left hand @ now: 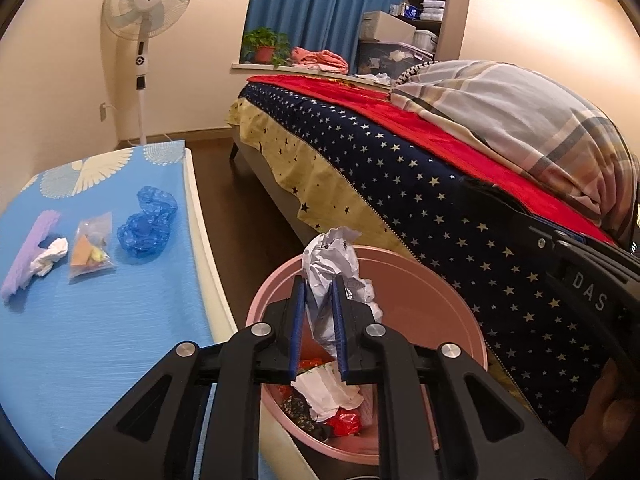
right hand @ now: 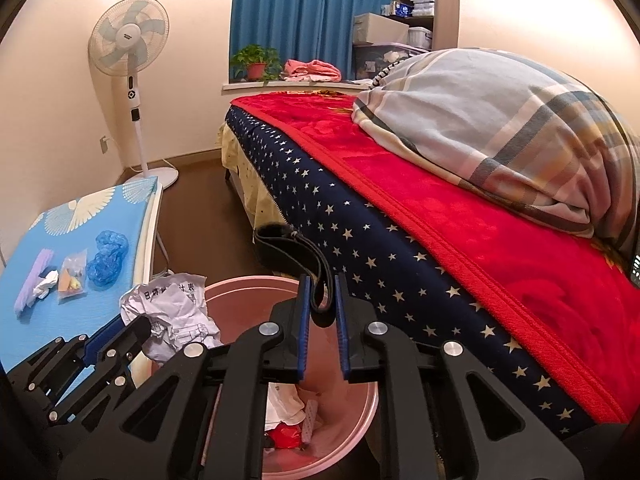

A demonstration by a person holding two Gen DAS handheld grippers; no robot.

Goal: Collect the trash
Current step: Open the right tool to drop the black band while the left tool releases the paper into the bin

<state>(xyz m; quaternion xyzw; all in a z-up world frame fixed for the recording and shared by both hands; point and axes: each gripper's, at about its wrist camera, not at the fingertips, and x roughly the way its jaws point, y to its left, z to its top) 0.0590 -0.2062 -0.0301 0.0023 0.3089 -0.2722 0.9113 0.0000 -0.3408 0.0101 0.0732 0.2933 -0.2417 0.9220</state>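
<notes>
Left gripper [left hand: 318, 322] pinches crumpled paper [left hand: 334, 270] above pink bin [left hand: 432, 312]. Right gripper [right hand: 322, 324] has its pads round a black strap [right hand: 298, 258]; contact unclear. More trash [left hand: 146, 222] on table [left hand: 80, 340], 10 o'clock.

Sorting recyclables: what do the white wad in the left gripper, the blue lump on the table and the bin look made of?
Wad: printed paper, matte, sharp creases. Blue lump: thin plastic film, glossy, translucent, probably a bag. Bin: likely molded plastic, smooth pink wall.

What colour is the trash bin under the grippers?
Pink; the trash bin shows best in the left wrist view.
</notes>
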